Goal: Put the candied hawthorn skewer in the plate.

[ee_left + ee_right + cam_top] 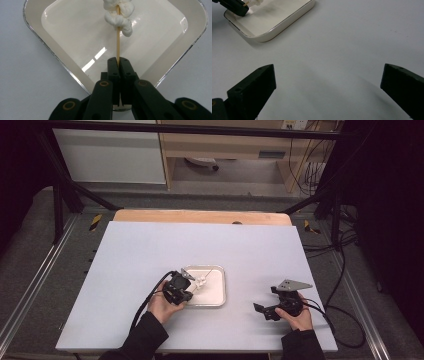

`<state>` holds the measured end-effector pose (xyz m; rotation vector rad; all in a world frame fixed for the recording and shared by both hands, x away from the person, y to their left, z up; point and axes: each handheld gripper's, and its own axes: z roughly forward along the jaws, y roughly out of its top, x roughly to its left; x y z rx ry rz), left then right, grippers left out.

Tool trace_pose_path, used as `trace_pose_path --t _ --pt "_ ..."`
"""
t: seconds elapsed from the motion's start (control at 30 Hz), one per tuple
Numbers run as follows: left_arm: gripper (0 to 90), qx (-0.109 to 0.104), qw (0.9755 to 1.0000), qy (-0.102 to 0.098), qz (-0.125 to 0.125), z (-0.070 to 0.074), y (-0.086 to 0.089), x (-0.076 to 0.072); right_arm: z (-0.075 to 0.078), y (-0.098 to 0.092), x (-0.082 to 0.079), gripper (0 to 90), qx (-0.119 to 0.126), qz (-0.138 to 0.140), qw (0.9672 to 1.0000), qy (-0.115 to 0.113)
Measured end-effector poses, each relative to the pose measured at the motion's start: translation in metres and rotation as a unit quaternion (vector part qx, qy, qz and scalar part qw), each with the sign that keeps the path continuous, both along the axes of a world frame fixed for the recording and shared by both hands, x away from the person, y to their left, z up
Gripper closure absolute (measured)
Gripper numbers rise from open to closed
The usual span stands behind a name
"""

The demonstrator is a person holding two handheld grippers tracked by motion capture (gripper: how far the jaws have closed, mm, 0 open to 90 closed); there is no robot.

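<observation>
The surface [150, 255] is a wide white sheet with plenty of bare room, so the one tray [219, 295] on it sits within easy reach of both hands, slightly left of centre from the person's side. The tray is shallow, cream and glossy, with a thin metal-looking rim; it serves as a catch basin, so whatever comes off the food lands inside it and not on the sheet.

The left tongs [117, 62] are clamped on the bare lower end of a skewer [117, 47], gripping wood rather than food, which keeps the pads clean and gives a firm hold. The skewer points out over the tray, and the white lumps [120, 18] threaded on its far end hang above the tray floor (whether they touch it I cannot tell).

The right tongs [328, 82] stand wide apart and hold nothing, resting low over the sheet well to the right of the tray, probably waiting to help strip the lumps.
</observation>
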<state>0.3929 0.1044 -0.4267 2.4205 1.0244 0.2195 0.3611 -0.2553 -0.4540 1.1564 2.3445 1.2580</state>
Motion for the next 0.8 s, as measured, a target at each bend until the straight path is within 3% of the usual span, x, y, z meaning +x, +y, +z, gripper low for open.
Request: trace_pose_path --t 0.13,0.33,0.57,0.8 --pt "85.7 -0.001 1.0000 -0.002 -0.002 0.000 0.000 0.000 0.000 0.000 0.000 0.6 0.000 0.000 1.0000 0.000" --pt "74.5 -0.013 0.9998 -0.014 -0.008 0.004 0.005 0.000 0.000 0.000 0.000 0.6 0.001 0.000 1.0000 0.001" --pt "48.9 -0.040 0.9974 -0.055 -0.022 0.015 0.019 -0.002 0.001 -0.001 0.000 0.6 0.001 -0.001 1.0000 -0.001" --pt "25.5 -0.051 0.9957 -0.072 -0.026 0.022 0.038 -0.007 0.002 -0.002 0.000 0.6 0.003 -0.003 1.0000 -0.002"
